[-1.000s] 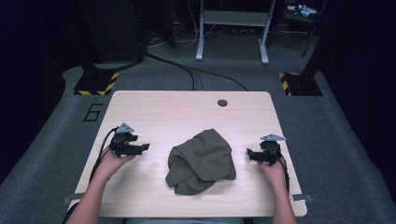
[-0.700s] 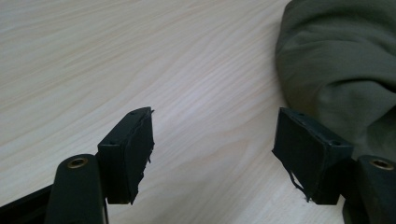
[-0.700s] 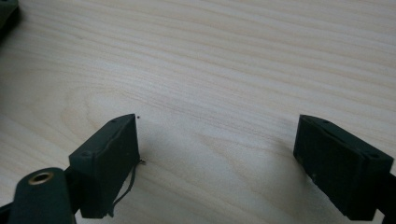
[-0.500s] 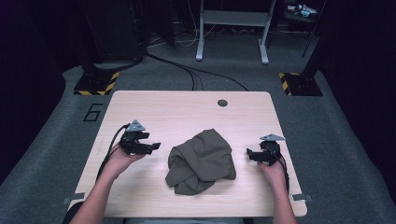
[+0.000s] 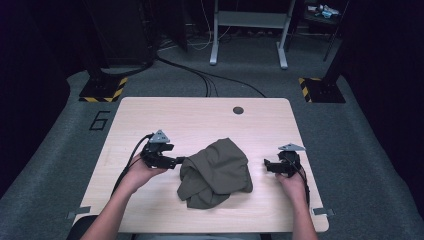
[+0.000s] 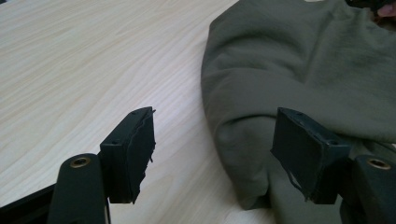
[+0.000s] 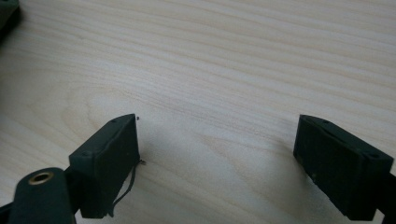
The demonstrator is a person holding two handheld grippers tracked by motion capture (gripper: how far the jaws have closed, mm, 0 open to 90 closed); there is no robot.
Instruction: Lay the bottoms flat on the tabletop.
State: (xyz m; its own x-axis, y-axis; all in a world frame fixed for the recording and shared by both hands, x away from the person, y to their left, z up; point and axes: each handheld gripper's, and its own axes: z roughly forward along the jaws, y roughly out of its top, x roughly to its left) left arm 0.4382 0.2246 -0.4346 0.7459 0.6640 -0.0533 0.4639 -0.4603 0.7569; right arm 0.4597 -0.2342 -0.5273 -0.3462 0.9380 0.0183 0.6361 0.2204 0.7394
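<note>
A crumpled olive-green garment (image 5: 216,172) lies in a heap at the middle of the light wooden table (image 5: 200,117). My left gripper (image 5: 177,161) is open at the garment's left edge, its tips almost touching the cloth. In the left gripper view the garment (image 6: 299,70) bulges just ahead, its rounded fold between the wide-apart jaws of the left gripper (image 6: 215,154), unpinched. My right gripper (image 5: 267,165) rests open on the table a little to the right of the garment. In the right gripper view the right gripper (image 7: 217,161) has bare wood between its jaws.
A small dark round grommet (image 5: 238,110) sits near the table's far edge. Beyond the table are black cables (image 5: 200,75) on the grey floor, a metal stand (image 5: 248,30) and yellow-black striped bases (image 5: 102,90).
My left gripper has moved rightward across the table to the garment's left edge, still open. The right gripper and the garment have stayed put.
</note>
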